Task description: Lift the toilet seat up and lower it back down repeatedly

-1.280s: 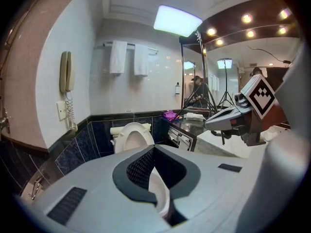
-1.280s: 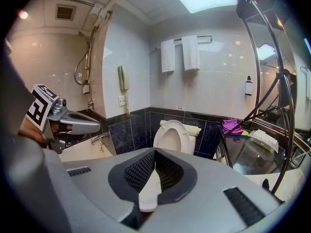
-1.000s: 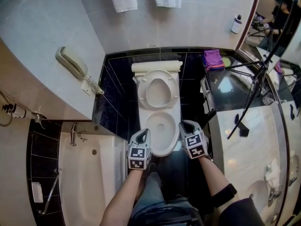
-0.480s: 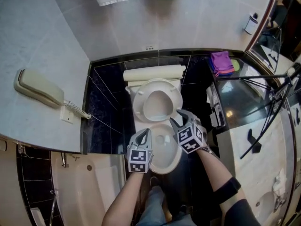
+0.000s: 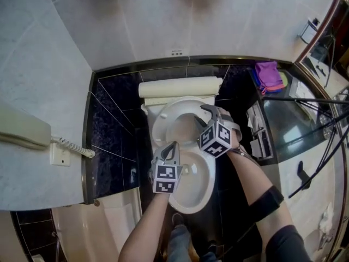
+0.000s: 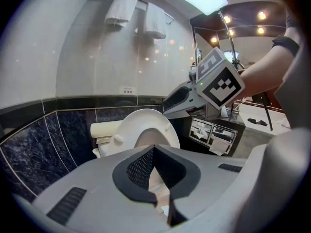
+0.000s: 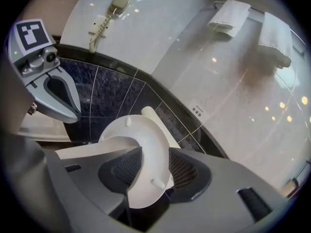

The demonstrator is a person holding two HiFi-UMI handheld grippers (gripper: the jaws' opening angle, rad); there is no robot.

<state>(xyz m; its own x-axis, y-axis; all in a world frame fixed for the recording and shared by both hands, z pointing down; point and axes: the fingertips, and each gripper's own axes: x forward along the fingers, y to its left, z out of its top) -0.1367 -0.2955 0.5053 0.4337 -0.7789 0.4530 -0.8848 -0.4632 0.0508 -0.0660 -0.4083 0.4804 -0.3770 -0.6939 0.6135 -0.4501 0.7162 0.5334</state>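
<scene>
Toilet seat (image 5: pixel 162 119) is standing raised at frame centre, leaning back toward the tank (image 5: pixel 180 86). Right gripper (image 5: pixel 204 114) jaws have just been opening. They are now standing wide and straddling the seat's right rim, pads apparently not pressing. To lower well: close squarely on the rim, then ease it forward, not letting it drop onto the bowl (image 5: pixel 192 187). Left gripper (image 5: pixel 173 146), jaws together and empty, is hovering over the bowl's left edge. Right forearm is angling in from lower right.

Wall phone (image 5: pixel 22 134), purple cloth (image 5: pixel 268 74), hanging towels (image 6: pixel 120 8)
</scene>
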